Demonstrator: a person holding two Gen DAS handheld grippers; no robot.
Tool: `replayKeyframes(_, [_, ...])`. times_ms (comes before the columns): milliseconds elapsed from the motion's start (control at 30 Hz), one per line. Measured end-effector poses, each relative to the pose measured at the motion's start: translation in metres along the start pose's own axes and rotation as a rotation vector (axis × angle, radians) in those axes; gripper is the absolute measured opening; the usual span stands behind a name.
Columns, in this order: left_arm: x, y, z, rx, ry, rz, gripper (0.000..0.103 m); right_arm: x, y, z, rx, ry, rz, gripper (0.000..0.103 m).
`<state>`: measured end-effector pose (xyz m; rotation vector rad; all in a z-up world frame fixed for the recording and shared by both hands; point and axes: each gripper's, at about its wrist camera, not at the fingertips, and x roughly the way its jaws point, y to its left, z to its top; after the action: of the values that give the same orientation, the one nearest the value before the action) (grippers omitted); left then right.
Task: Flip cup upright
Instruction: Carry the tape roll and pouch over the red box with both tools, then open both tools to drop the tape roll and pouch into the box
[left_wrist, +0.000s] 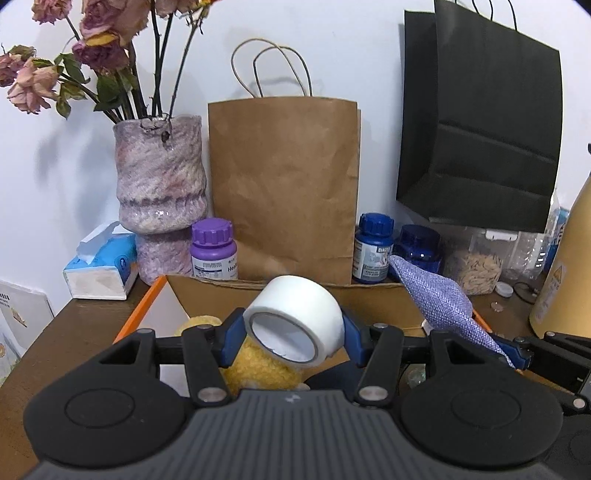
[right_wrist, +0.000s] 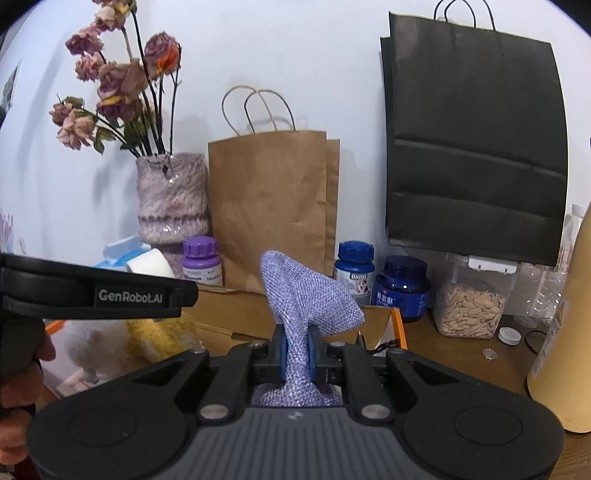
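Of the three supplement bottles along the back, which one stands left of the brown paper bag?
The purple-capped bottle beside the vase. The two blue-capped bottles stand right of the brown paper bag.

Plain white wall (right_wrist: 332, 55) behind dark brown wooden tabletop (left_wrist: 66, 332); soft shadows on wall above it.

The left gripper (left_wrist: 293, 328) was held pointing slightly downward with its 2 blue pads clamped on a white roll (left_wrist: 295, 317), while the right gripper (right_wrist: 297, 354) was held beside it, pinched nearly closed on lilac mesh fabric (right_wrist: 306, 295).
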<state>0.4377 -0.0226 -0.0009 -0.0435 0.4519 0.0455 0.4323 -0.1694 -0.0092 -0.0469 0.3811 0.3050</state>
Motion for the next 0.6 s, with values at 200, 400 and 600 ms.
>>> replayKeyframes(200, [0.000, 0.005, 0.000, -0.009, 0.006, -0.012, 0.080, 0.001, -0.002, -0.004, -0.004, 0.021, -0.007, 0.030])
replayKeyframes(400, [-0.006, 0.009, 0.001, -0.013, -0.031, 0.006, 0.103, -0.004, -0.005, -0.003, 0.006, 0.012, -0.018, 0.089])
replayKeyframes(600, [-0.008, 0.011, 0.002, -0.020, -0.038, 0.024, 0.103, -0.009, -0.007, 0.000, 0.027, -0.009, -0.007, 0.103])
